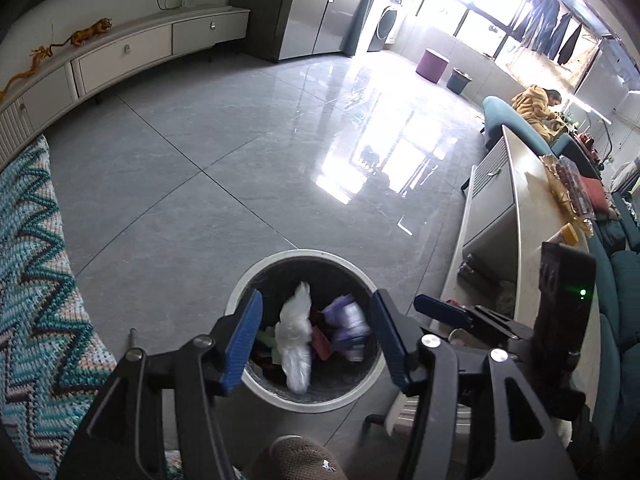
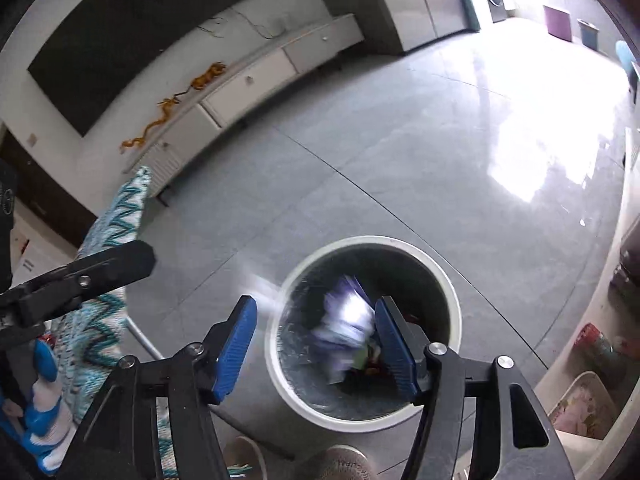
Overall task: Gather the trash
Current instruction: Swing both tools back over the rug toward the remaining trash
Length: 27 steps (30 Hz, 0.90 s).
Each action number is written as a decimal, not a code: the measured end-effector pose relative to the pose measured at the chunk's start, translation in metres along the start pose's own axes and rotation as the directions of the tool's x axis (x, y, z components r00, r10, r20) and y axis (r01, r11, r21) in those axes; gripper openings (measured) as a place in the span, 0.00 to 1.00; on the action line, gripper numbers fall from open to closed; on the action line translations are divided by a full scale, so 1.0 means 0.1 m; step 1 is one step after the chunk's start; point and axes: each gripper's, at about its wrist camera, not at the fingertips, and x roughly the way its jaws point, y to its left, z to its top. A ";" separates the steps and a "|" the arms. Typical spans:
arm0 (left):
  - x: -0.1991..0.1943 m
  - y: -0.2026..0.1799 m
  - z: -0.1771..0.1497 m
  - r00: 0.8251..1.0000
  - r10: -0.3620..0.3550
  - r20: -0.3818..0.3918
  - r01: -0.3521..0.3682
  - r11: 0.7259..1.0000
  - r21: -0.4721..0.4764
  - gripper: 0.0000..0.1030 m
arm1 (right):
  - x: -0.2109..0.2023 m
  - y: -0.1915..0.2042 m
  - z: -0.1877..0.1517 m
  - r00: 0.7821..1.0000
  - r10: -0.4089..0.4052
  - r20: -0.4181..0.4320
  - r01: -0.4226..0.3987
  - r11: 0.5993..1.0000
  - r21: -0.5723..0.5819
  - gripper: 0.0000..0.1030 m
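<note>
With both blue-padded grippers, left gripper (image 1: 316,344) and right gripper (image 2: 316,346), spread and empty, we should hold steady directly above the round white-rimmed bin (image 1: 256,276) below them so the crumpled white plastic bag (image 1: 294,340) and purple wrapper (image 2: 348,316) land inside.

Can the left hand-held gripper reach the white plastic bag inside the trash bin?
Probably yes. The left hand-held gripper hangs open right over the trash bin, which has no lid. The white plastic bag lies on top of the other trash, with nothing covering it.

Trash (image 1: 296,336) inside bin (image 1: 256,276)
</note>
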 end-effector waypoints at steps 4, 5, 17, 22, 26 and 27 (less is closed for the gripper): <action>-0.16 0.00 -0.05 0.999 0.033 0.030 -0.034 0.999 0.019 0.53 | -0.08 -0.05 -0.05 1.000 0.005 0.010 -0.005 1.000 0.023 0.58; -0.25 0.02 -0.06 0.998 0.051 0.045 -0.052 0.998 0.018 0.53 | -0.13 -0.06 -0.06 1.000 0.014 0.018 -0.014 0.999 0.029 0.58; -1.71 0.33 -0.30 0.932 0.248 0.264 -0.246 0.968 -0.043 0.53 | -1.18 0.46 -0.04 0.978 0.107 0.179 -0.100 0.994 -0.045 0.58; -2.55 0.61 -0.46 0.881 0.322 0.347 -0.306 0.947 -0.101 0.55 | -1.81 0.91 0.02 0.952 0.159 0.261 -0.126 0.982 -0.138 0.61; -3.28 0.80 -0.63 0.821 0.386 0.421 -0.354 0.922 -0.156 0.57 | -2.30 1.31 0.00 0.929 0.206 0.307 -0.141 0.965 -0.220 0.61; -3.47 0.84 -0.67 0.805 0.401 0.437 -0.365 0.916 -0.168 0.57 | -2.38 1.40 -0.01 0.926 0.214 0.313 -0.142 0.961 -0.237 0.61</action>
